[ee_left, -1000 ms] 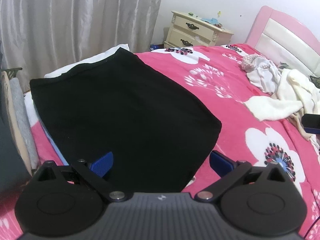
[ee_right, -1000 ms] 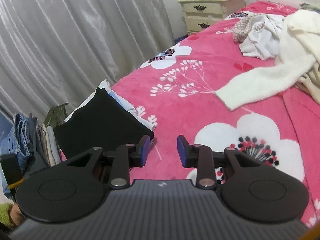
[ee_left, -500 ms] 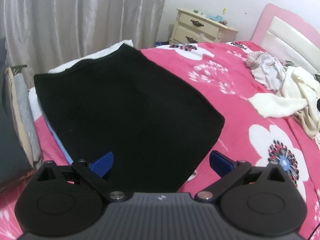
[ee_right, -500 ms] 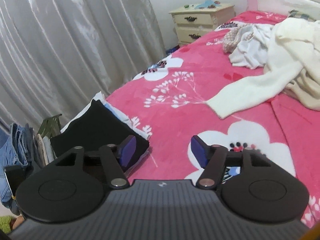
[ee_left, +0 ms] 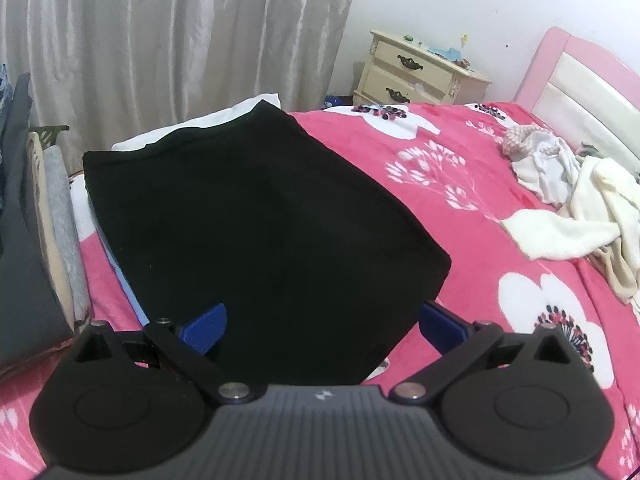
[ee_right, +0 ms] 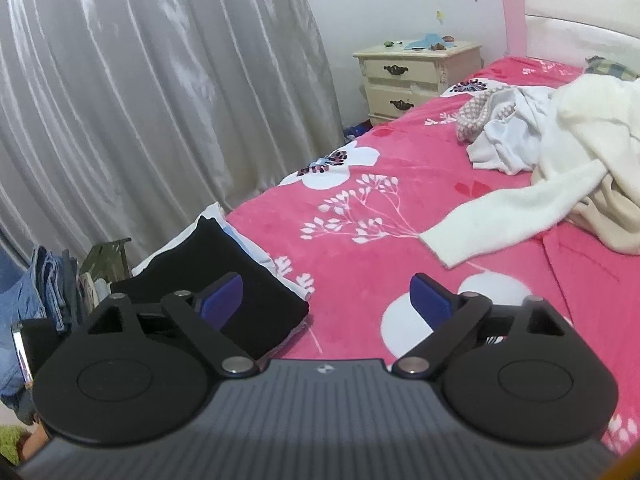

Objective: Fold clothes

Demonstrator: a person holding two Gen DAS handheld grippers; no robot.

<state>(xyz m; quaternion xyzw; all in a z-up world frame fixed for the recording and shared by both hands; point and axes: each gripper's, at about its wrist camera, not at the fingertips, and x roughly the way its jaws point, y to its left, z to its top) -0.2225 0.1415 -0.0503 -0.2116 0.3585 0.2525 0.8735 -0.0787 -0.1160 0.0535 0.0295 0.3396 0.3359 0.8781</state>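
Observation:
A folded black garment (ee_left: 256, 220) lies flat on top of a small stack of folded clothes at the near left corner of the pink flowered bed (ee_left: 460, 184). My left gripper (ee_left: 323, 326) hovers open just over its near edge, holding nothing. The right wrist view shows the same black garment (ee_right: 224, 280) low on the left. My right gripper (ee_right: 327, 300) is open wide above the bedspread, empty. A cream sweater (ee_right: 560, 184) with one sleeve stretched out lies unfolded to the right, beside a crumpled white garment (ee_right: 508, 140).
A cream nightstand (ee_right: 416, 76) stands by the pink headboard (ee_left: 580, 92). Grey curtains (ee_right: 160, 100) hang behind the bed. Jeans and other clothes (ee_right: 48, 292) hang off the bed's left side. White and light blue folded pieces (ee_left: 192, 126) peek out under the black garment.
My right gripper has opened from nearly shut to wide and swung toward the unfolded pile. My left gripper has risen and drawn back a little from the black garment.

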